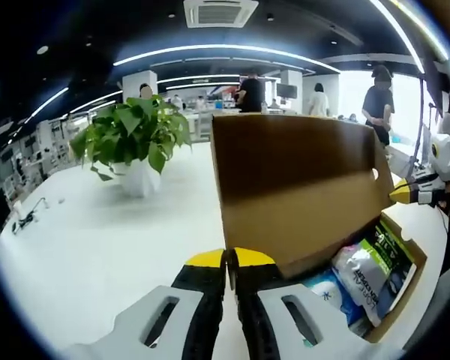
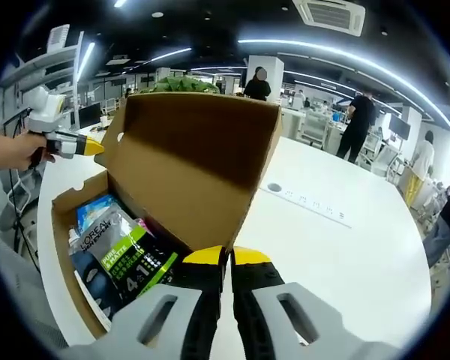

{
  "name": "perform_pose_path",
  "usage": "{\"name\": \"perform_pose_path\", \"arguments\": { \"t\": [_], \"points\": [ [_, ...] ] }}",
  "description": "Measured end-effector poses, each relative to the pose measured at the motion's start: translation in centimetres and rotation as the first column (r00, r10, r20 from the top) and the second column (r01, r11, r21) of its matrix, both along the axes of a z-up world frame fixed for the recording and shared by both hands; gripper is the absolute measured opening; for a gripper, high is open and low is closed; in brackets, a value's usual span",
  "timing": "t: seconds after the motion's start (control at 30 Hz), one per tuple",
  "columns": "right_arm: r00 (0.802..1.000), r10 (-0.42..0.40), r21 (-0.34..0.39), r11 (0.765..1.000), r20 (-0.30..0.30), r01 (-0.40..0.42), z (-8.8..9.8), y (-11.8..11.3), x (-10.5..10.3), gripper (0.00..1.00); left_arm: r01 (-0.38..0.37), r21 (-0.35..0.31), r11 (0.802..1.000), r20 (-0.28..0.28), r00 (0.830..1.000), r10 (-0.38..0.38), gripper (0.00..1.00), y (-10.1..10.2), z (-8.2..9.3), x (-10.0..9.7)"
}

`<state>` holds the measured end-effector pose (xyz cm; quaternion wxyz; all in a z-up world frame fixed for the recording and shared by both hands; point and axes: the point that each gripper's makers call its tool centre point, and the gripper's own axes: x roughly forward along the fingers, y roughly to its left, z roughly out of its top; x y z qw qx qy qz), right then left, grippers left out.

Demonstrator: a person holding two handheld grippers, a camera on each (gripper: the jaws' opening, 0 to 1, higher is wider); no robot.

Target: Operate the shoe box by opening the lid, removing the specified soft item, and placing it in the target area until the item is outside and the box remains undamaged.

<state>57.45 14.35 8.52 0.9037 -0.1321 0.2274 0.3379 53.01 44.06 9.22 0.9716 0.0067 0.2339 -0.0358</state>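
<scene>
On the white table (image 1: 90, 247) the shoe box (image 1: 405, 281) stands with its lid (image 1: 300, 180) raised, soft packets (image 2: 127, 259) inside, while both the left gripper (image 1: 231, 259) and right gripper (image 2: 229, 259) hold their jaws pressed together, empty, near the lid's edge.

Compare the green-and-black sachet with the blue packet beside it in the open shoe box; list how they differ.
Colour: the green-and-black sachet is dark with a bright green band and white lettering; the blue packet is light blue.
Position: in the right gripper view, the sachet lies nearer the camera; the blue packet sits further back toward the box's far wall.
Visibility: the sachet shows most of its face; the blue packet is partly covered.
Shared: both lie flat inside the box, under the raised lid.
</scene>
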Motion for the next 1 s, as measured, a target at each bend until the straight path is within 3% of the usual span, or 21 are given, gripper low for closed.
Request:
{"name": "perform_pose_path", "arguments": {
  "t": [1.0],
  "points": [
    [0.999, -0.011, 0.008, 1.0, -0.053, 0.011, -0.4, 0.3, 1.8, 0.02, -0.009, -0.019, 1.0, -0.033, 0.999, 0.009, 0.01, 0.1, -1.0, 1.7]
  ]
}}
